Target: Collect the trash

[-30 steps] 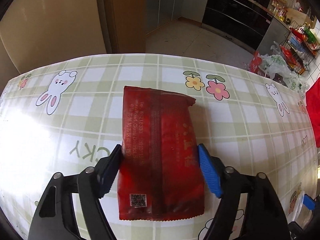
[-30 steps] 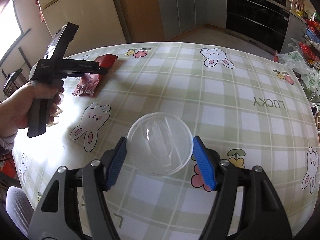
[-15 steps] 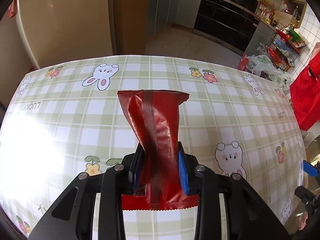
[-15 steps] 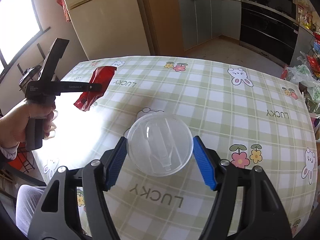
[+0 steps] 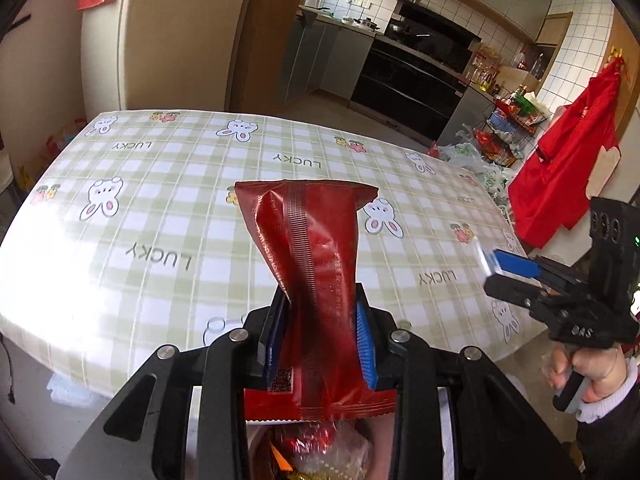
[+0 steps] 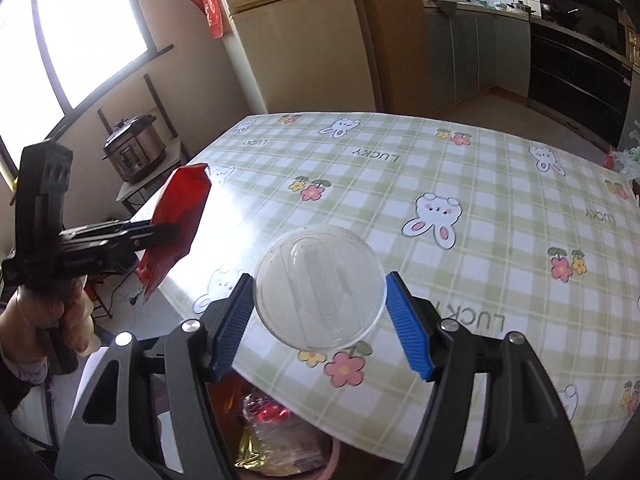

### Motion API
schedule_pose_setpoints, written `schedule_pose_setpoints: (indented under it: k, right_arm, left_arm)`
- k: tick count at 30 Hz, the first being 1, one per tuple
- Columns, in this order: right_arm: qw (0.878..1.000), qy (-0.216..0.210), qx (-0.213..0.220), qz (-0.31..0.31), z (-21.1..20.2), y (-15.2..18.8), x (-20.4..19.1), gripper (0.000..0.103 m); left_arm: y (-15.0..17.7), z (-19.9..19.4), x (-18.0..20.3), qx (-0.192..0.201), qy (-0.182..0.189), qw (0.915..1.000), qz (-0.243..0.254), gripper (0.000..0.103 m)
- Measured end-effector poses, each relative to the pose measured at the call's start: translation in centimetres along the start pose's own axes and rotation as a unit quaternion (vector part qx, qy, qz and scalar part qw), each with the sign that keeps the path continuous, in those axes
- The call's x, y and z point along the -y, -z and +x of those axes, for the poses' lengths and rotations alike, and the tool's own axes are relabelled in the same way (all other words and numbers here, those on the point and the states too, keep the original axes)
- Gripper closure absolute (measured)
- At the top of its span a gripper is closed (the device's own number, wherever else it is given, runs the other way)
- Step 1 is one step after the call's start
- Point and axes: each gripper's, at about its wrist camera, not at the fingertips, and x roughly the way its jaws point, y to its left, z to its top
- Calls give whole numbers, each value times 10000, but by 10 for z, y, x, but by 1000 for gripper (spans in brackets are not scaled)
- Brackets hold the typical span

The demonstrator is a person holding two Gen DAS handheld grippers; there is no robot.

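Note:
My left gripper (image 5: 320,344) is shut on a red foil snack wrapper (image 5: 312,264), squeezed at its middle and held in the air off the table's near edge. It also shows in the right wrist view (image 6: 178,216). My right gripper (image 6: 320,320) is shut on a clear plastic dome lid (image 6: 320,288), gripped by its rim above the table edge. It appears side-on in the left wrist view (image 5: 504,264). Below both grippers stands a trash bin (image 6: 280,444) with wrappers inside, also seen in the left wrist view (image 5: 316,452).
The table (image 5: 168,184) has a green plaid cloth with bunnies and flowers. A pressure cooker (image 6: 134,148) sits on a low stand at the far left. A fridge (image 6: 296,36), kitchen counters and a red apron (image 5: 568,152) lie beyond the table.
My left gripper closed on the red wrapper, lifted it off the table and drew back past the table edge. My right gripper drew back with the lid; the bin now shows below both.

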Motion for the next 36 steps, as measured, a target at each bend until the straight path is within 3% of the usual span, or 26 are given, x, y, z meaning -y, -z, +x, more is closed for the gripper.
schedule_pose_setpoints:
  k: [8,15,18,20,21,24,26,29,32,36]
  right_arm:
    - [9999,-5,-62,-156,-23,33,-42,36]
    - [9996,36,39,-291,-46,44,-62,36]
    - [9995,20,52,-326,-53,47,-67,36]
    - [9994,-6,28,-335,-55,49,-69,36]
    - [9994,-14,7,-342,-55,50,-69,36]
    - [9993,-2,-44,-382,-57,53,-69,36]
    - [9992,-7,-67,-393,-58,55,-71,36]
    - [9990,-62,-129,-434,-56,59,-75,36]
    - [9982,-135,-280,-505,-48,67,-82,36]
    - [9965,-193,-527,-626,-35,79,-93,36]
  left_arm:
    - [102,-53,17,-158,337,9992,-150,71]
    - [145,-58,28,-444,515,9976,-160,66]
    - [151,-53,33,-568,533,9969,-134,59]
    - [152,-50,33,-585,509,9969,-125,41]
    - [152,-50,33,-546,468,9974,-104,38]
    - [149,-54,30,-383,302,9987,-133,30]
    - [143,-61,25,-198,99,9996,-200,17]
    - [135,-79,18,216,-471,9985,-186,7]
    - [125,-101,6,708,-1188,9901,-229,6]
    - [116,-133,-9,1264,-1520,9794,-404,6]
